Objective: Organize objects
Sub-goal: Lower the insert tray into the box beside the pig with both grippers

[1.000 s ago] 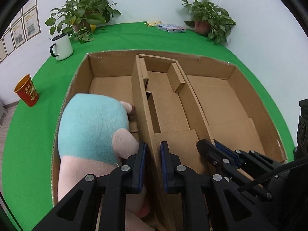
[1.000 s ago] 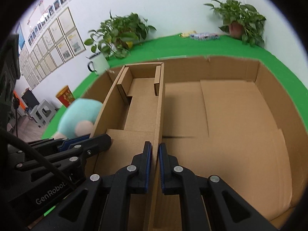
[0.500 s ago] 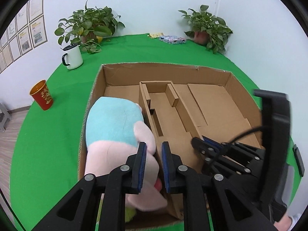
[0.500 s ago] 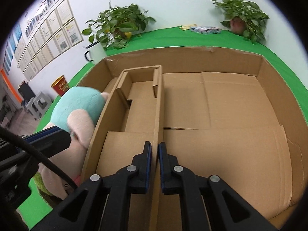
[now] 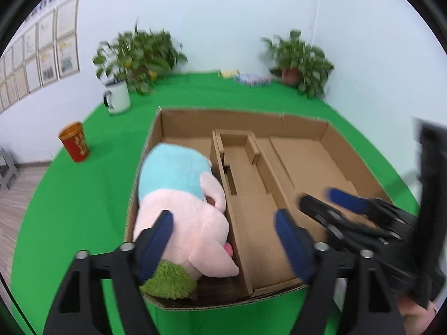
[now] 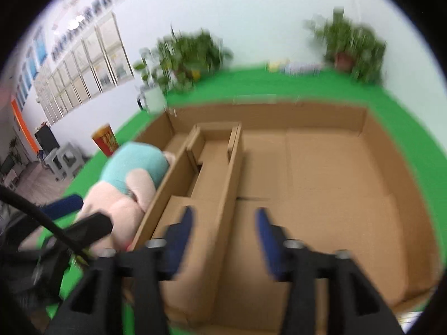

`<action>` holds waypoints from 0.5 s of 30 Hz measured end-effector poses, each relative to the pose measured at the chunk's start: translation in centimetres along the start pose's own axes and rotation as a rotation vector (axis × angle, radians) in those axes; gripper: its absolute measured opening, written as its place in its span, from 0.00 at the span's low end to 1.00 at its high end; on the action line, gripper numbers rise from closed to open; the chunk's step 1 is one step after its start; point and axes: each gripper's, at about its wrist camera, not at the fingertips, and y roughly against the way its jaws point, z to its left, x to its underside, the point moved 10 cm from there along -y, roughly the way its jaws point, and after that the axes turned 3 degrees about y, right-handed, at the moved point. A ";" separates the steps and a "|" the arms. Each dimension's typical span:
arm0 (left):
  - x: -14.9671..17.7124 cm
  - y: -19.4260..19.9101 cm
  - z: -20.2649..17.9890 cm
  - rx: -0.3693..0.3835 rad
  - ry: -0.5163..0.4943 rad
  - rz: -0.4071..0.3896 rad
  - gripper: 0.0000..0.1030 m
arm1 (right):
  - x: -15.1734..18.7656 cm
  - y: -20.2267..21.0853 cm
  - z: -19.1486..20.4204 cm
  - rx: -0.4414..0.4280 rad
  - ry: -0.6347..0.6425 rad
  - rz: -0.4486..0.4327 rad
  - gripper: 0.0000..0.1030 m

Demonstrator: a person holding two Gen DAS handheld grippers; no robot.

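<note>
We are looking down on the shallow brown cardboard box point(image 5: 303, 289) sitting on the green table cover point(image 5: 83, 195), and both claws are opening as we speak. Our left gripper point(image 5: 223, 224) is spreading its blue-padded fingers point(image 5: 156, 240) wide with nothing pressed between them; the pink and turquoise plush pig toy point(image 5: 181, 192) and a cardboard wall merely lie in the view beyond the gap. Our right gripper point(image 6: 223, 223) is parting too, its fingers straddling the right wall of the tall narrow cardboard divider insert point(image 6: 223, 184) without pinching it, so neither claw is holding anything.

The plush pig toy is lying in the left compartment of the box, snout toward us, pressed against the insert's left wall. The insert is standing in the middle, and the wide right compartment point(image 6: 335, 184) is showing bare cardboard.

We are judging this as the letting-go step after seating the insert. To do it well, we are wanting both pairs of fingers fully clear of the thin walls before lifting, pulling straight back along them so nothing snags or drags the insert askew.
</note>
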 end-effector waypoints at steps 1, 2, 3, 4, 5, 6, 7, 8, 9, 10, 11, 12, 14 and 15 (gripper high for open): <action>-0.1 0.5 -0.2 0.007 -0.003 -0.025 0.81 | 0.3 1.7 -0.4 0.026 0.023 -0.043 0.73; 0.0 1.2 -0.4 0.011 -0.007 -0.049 0.85 | 0.9 3.4 -0.8 0.043 0.043 -0.075 0.77; 0.0 1.7 -0.6 0.014 -0.011 -0.068 0.86 | 1.4 4.5 -1.0 0.045 0.056 -0.090 0.77; 0.1 2.1 -0.8 0.020 -0.015 -0.080 0.86 | 2.3 5.8 -1.3 0.049 0.067 -0.099 0.77; 0.2 2.4 -1.0 0.026 -0.020 -0.087 0.87 | 3.0 6.8 -1.6 0.053 0.071 -0.103 0.78; 0.4 2.5 -1.2 0.026 -0.022 -0.086 0.87 | 4.0 7.8 -2.0 0.058 0.072 -0.108 0.78; 0.7 2.5 -1.4 0.028 -0.022 -0.079 0.87 | 4.7 8.5 -2.4 0.063 0.068 -0.111 0.78; 0.9 2.5 -1.6 0.033 -0.022 -0.071 0.87 | 5.4 9.1 -2.8 0.067 0.059 -0.108 0.78; 1.2 2.5 -1.9 0.042 -0.021 -0.064 0.87 | 6.1 9.7 -3.1 0.068 0.044 -0.100 0.78; 1.4 2.6 -2.4 0.054 -0.018 -0.060 0.87 | 6.9 10.3 -3.4 0.065 0.025 -0.091 0.78; 1.7 2.9 -3.0 0.069 -0.018 -0.059 0.87 | 7.7 10.9 -3.2 0.045 0.020 -0.085 0.79; 2.1 3.3 -3.5 0.082 -0.022 -0.061 0.87 | 8.5 11.4 -3.0 0.029 0.029 -0.076 0.80; 2.6 4.1 -4.8 0.100 -0.036 -0.069 0.91 | 9.8 12.2 -2.8 0.024 0.046 -0.062 0.81; 2.9 4.5 -5.4 0.104 -0.041 -0.076 0.96 | 10.5 12.6 -2.7 0.012 0.050 -0.053 0.82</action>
